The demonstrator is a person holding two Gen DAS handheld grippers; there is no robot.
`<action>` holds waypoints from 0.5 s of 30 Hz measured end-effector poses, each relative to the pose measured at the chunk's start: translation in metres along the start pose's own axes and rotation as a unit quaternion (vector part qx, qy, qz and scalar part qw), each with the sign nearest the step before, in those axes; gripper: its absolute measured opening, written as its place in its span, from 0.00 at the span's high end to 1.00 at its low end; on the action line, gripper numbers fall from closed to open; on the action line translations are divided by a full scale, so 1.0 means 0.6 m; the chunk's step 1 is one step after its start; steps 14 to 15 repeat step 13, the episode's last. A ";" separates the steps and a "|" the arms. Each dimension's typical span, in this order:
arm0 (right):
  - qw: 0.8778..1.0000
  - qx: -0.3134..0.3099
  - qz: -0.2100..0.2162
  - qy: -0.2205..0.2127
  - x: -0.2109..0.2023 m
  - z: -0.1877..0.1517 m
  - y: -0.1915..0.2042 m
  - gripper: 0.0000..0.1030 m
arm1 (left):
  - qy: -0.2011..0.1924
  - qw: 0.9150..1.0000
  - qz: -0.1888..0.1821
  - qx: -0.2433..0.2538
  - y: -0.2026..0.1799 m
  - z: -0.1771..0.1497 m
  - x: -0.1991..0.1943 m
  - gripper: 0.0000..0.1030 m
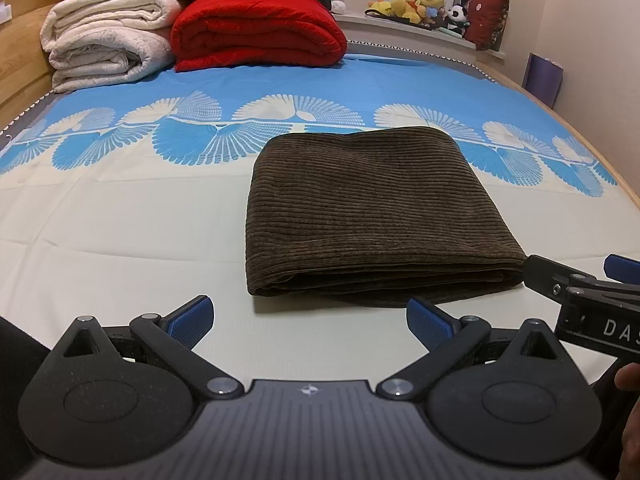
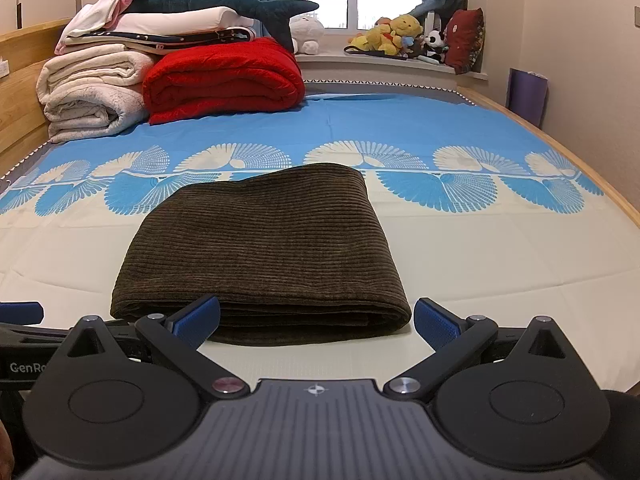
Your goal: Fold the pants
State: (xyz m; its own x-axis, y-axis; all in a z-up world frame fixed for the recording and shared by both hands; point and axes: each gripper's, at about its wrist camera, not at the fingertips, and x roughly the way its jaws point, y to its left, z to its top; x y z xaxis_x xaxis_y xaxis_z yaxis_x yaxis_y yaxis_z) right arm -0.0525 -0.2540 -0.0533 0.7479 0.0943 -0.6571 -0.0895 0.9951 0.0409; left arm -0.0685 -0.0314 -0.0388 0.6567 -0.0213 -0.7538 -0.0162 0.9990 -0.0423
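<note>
Plainly, the brown corduroy pants lie folded into a thick rectangle on the cream part of the bed sheet, just ahead of both my tools. My left gripper has its jaws spread wide with nothing between them, short of the near folded edge. My right gripper stands wide too, empty, its left finger seeming to overlap the pants' front edge, though contact is hard to judge. Folded blankets are stacked at the far headboard side.
</note>
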 end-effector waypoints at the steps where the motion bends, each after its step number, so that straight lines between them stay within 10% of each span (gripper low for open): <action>1: 1.000 0.000 0.000 0.000 -0.001 0.001 0.001 0.01 | 0.000 1.000 -0.001 0.000 0.000 0.000 0.000 0.00; 15: 1.000 0.000 -0.001 0.000 0.000 0.001 0.002 0.01 | -0.004 1.000 -0.001 0.002 0.000 0.001 -0.003 0.00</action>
